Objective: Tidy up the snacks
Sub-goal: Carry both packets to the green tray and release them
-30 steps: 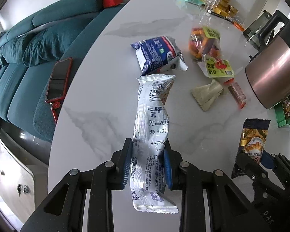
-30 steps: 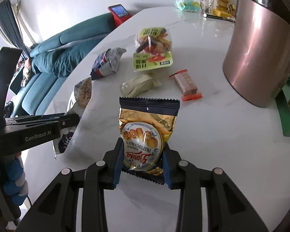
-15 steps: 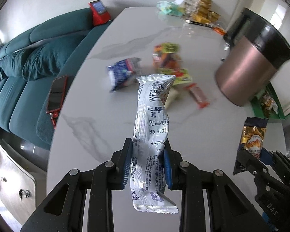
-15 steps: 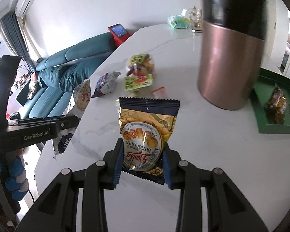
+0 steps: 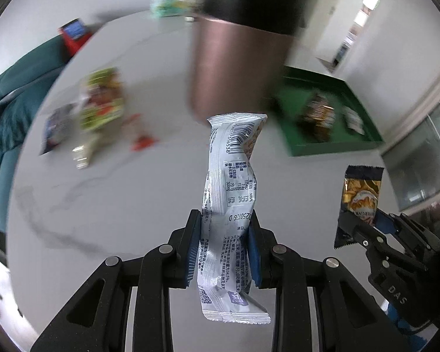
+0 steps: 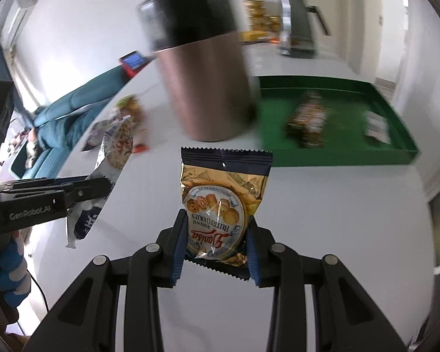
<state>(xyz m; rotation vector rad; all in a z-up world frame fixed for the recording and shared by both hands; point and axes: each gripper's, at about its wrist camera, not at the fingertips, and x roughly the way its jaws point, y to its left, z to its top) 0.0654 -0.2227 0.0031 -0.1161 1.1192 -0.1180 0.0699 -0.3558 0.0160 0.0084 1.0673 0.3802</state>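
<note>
The left gripper (image 5: 224, 249) is clamped on a long white snack pack (image 5: 230, 205), held upright above the white table (image 5: 117, 205). The right gripper (image 6: 217, 252) pinches a gold butter cookie bag (image 6: 223, 205). Farther off stand a copper canister (image 6: 202, 88) and, to its right, a green tray (image 6: 337, 158) holding blurred packets.

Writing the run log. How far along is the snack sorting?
Done: two packets lie in the green tray. In hand: left gripper holds a white snack bar, right gripper a butter cookie pack. Left: several blurred snacks on the table.
</note>
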